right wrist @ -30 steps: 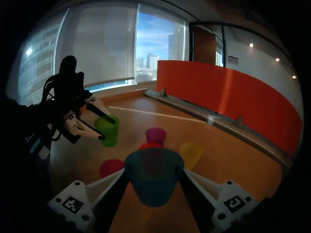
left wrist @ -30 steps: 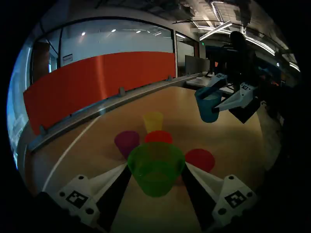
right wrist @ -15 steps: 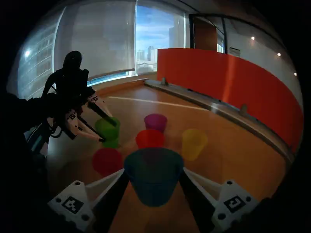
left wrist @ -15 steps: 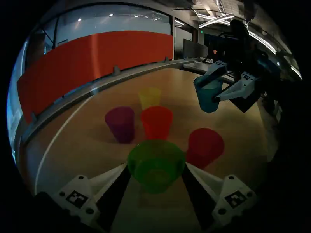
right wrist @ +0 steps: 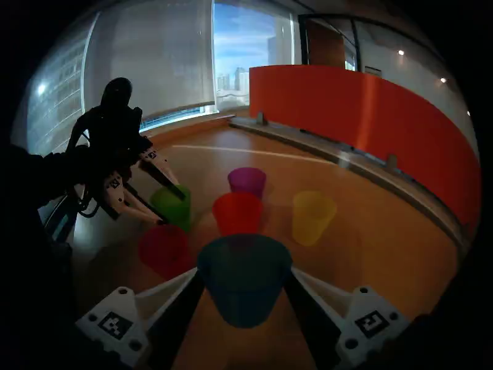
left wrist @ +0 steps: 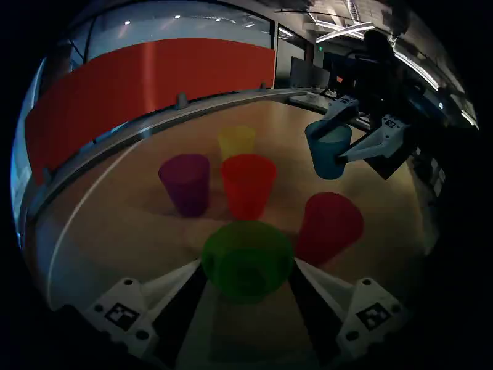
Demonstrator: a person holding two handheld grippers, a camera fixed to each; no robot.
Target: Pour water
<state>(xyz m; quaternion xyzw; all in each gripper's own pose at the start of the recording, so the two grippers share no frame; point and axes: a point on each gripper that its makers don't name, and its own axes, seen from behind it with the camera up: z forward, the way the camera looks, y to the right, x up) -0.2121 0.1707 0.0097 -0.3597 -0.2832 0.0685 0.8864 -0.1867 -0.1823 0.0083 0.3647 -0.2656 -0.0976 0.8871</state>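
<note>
cups 6: green (left wrist: 248, 271), blue (left wrist: 328, 155), purple (left wrist: 185, 183), orange (left wrist: 248, 185), yellow (left wrist: 236, 140), red (left wrist: 328, 226) | grippers 2: left (left wrist: 248, 264), right (right wrist: 243, 271)

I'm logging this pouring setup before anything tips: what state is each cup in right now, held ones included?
green cup: clamped between the left gripper fingers, roughly upright, contents unclear
blue cup: clamped between the right gripper fingers, upright, appears lifted off the table
purple cup: standing free on the table
orange cup: standing free
yellow cup: standing free
red cup: standing free
</note>
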